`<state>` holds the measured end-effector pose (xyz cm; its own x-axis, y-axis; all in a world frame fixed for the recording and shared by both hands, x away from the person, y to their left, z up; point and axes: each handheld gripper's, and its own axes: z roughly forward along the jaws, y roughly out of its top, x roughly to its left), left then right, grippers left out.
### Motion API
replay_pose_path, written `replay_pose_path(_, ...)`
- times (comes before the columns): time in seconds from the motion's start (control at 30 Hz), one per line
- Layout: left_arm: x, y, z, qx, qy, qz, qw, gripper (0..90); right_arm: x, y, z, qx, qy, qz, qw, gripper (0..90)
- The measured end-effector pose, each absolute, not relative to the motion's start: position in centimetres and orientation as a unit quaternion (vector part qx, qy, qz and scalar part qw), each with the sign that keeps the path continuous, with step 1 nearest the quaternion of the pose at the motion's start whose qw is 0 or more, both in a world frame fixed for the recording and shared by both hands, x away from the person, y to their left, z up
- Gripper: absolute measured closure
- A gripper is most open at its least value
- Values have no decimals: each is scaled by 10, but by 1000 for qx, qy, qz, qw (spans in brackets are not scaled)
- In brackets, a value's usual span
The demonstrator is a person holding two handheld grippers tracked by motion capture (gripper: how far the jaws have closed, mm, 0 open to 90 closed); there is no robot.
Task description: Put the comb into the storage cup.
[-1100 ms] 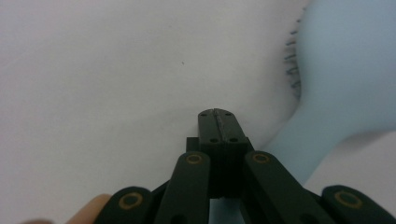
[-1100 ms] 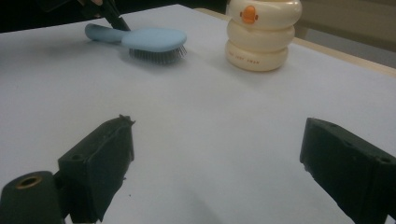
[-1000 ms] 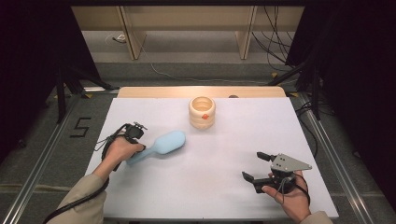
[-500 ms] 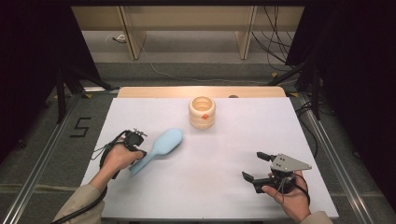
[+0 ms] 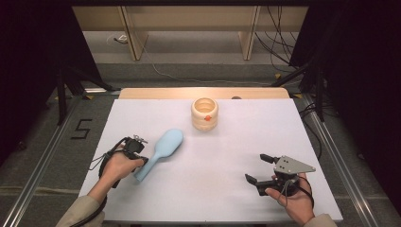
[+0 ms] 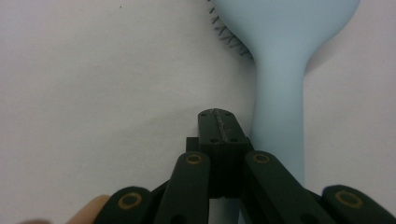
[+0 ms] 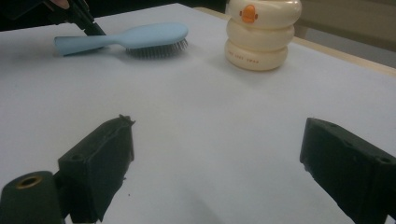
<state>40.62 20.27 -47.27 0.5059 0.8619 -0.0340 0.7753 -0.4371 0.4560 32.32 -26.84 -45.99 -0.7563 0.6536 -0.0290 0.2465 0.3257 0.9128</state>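
Hairbrush (image 5: 161, 152) newly swung toward one o'clock by left tongs (image 6: 218, 125) clenched empty beside handle, right tongs (image 5: 255, 167) released at five: likely realigning, no grasp yet.

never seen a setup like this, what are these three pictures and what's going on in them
A person sits at a white table with a hand-held tool in each hand; each tool ends in two black jaws. The high view looks down from above. The other two pictures come from small cameras riding on the tools, looking along their jaws.

On the table lie a light blue hairbrush, bristles down, and a cream ringed cup with an orange mark.

The left gripper has its jaws shut, empty, beside the brush handle. The right gripper rests apart with its jaws wide open, holding nothing.
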Motion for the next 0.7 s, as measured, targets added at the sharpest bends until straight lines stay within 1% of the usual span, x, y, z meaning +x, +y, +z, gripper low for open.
replay_pose_path(0.5, 397, 204, -473, 838, 489, 100, 218, 894, 322, -268, -459, 283, 791, 503, 202, 108)
replay_pose_path(0.6, 397, 205, -472, 837, 490, 102, 220, 881, 322, -268, -459, 282, 791, 504, 204, 108)
replay_pose_path(0.7, 397, 208, -468, 833, 493, 108, 226, 848, 323, -268, -459, 282, 791, 504, 204, 108)
